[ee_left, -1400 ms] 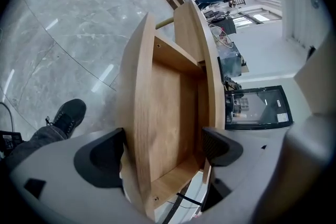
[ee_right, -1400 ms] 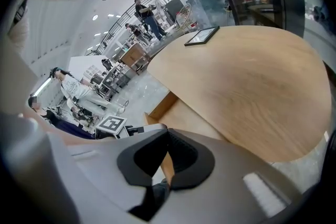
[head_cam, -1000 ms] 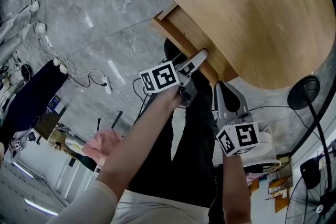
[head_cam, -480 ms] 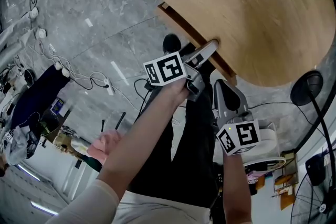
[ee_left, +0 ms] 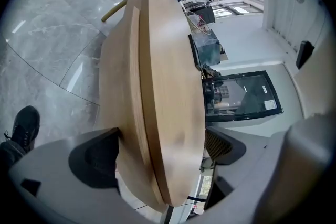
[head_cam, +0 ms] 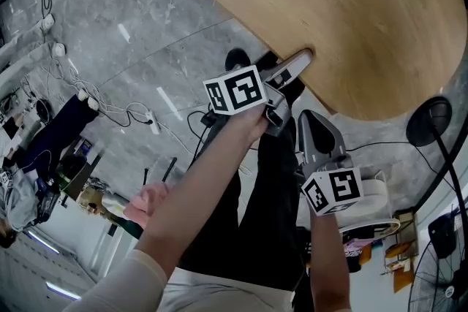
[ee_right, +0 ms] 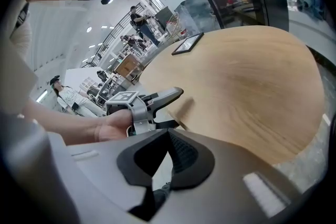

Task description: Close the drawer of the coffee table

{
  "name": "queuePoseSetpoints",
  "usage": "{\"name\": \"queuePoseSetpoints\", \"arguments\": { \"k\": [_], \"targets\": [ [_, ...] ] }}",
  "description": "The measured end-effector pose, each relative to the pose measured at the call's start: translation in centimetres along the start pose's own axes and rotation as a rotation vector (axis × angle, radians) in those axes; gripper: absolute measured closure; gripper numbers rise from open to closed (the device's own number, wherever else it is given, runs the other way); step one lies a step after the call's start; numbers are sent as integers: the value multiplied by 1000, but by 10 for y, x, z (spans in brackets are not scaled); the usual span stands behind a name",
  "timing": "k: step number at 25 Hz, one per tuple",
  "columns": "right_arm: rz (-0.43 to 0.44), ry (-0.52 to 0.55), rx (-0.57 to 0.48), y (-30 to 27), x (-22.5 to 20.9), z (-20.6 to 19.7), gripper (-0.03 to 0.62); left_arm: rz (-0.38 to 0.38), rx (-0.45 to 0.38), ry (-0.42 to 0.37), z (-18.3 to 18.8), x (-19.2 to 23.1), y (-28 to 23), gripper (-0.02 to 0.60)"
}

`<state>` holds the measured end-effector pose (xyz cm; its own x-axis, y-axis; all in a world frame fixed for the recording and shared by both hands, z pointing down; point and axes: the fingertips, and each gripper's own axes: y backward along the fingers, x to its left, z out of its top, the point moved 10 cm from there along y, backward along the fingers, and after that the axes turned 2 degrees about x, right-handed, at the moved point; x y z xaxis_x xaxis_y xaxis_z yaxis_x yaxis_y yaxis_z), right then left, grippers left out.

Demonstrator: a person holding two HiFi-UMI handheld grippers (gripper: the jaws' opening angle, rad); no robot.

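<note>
Under the surface [head_cam: 351, 4] rim, drawer [ee_left: 118, 92] pushed in

Left claw [head_cam: 298, 73] gapes wide, straddling the wooden surface's edge, one jaw against the drawer front; the drawer sits tucked beneath, contents unseen. Right claw [ee_right: 167, 139] hangs nearer the person, jaws pressed together on nothing. A second ago the drawer jutted out; now it lies flush.

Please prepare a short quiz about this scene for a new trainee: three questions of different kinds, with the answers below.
1. True or false: the right gripper has its jaws wide apart.
2. Which gripper is at the rim of the coffee table? A) the left gripper B) the right gripper C) neither
3. Fill the gap: in the left gripper view, the wooden ___ of the coffee table stands between the open jaws.

Key: 1 false, the jaws are together with nothing between them; 2 A; 3 edge.
</note>
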<state>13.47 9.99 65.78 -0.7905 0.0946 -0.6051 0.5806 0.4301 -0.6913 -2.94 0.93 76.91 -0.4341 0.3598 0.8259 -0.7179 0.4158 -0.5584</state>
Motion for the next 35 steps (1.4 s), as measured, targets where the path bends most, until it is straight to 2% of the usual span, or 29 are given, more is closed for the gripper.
{"name": "queuePoseSetpoints", "arguments": {
  "k": [7, 14, 23, 27, 32, 35],
  "targets": [
    [-10, -17, -14, 3, -12, -3, 583, -28, -12, -47, -2, -5, -10, 87],
    [-8, -23, -17, 1, -15, -8, 583, -117, 18, -108, 6, -7, -23, 89],
    [-29, -51, -25, -1, -20, -22, 583, -175, 10, -151, 5, -1, -25, 91],
    [-43, -58, -25, 1, -19, -28, 583, -168, 1, -136, 5, 1, -24, 92],
    [-48, -36, -41, 6, -12, -19, 583, -74, 24, -189, 2, 0, -9, 92],
    [-60, -33, -55, 11, -6, -13, 583, -39, 39, -167, 1, 3, 7, 92]
  ]
}}
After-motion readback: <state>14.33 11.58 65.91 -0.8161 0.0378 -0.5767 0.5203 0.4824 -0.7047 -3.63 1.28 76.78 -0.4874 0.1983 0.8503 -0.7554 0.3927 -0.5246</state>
